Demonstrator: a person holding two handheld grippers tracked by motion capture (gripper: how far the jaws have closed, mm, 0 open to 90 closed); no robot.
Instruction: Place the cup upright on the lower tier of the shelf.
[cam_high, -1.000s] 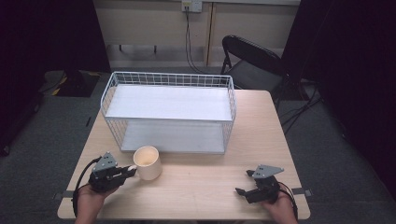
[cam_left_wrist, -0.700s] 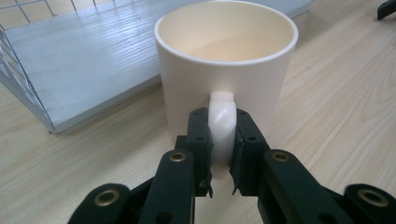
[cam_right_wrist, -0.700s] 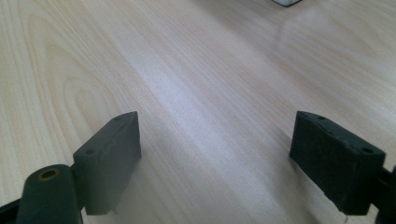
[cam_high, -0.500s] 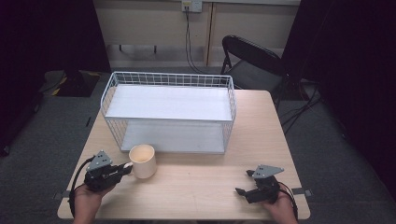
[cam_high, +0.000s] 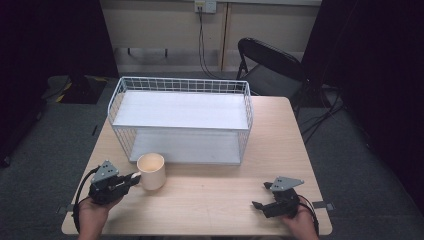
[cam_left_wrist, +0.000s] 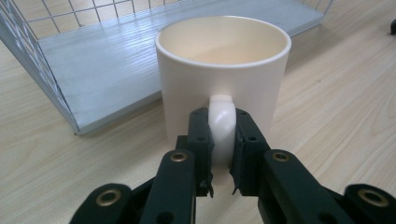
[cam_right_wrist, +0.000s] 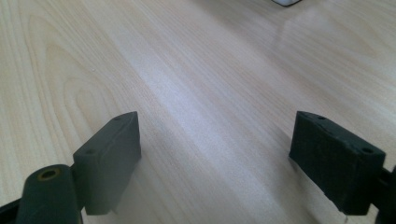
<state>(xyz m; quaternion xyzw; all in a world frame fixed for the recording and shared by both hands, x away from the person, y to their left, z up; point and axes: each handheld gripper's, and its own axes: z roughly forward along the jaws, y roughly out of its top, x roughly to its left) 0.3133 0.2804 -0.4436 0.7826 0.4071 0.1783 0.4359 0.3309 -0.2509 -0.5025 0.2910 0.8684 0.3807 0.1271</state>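
The mug (cam_high: 151, 170) is clamped by its handle in the left gripper (cam_left_wrist: 222, 140) and has been slid leftward over the last 1 s, just in front of the wire rack (cam_high: 182, 120). The right gripper (cam_right_wrist: 215, 158) is left gaping over bare table (cam_high: 215, 200). Probably getting shelved.

The mug (cam_high: 151, 171) is cream-coloured, cylindrical and glossy, with an open, empty interior. It stands upright on the wooden table (cam_high: 210, 200), near the table's front-left area, just in front of the white wire rack (cam_high: 181, 125) and apart from it. Its handle (cam_left_wrist: 221, 126) faces the left gripper (cam_left_wrist: 220, 144), whose two black jaws are closed on the handle from either side, one pad on each flank.
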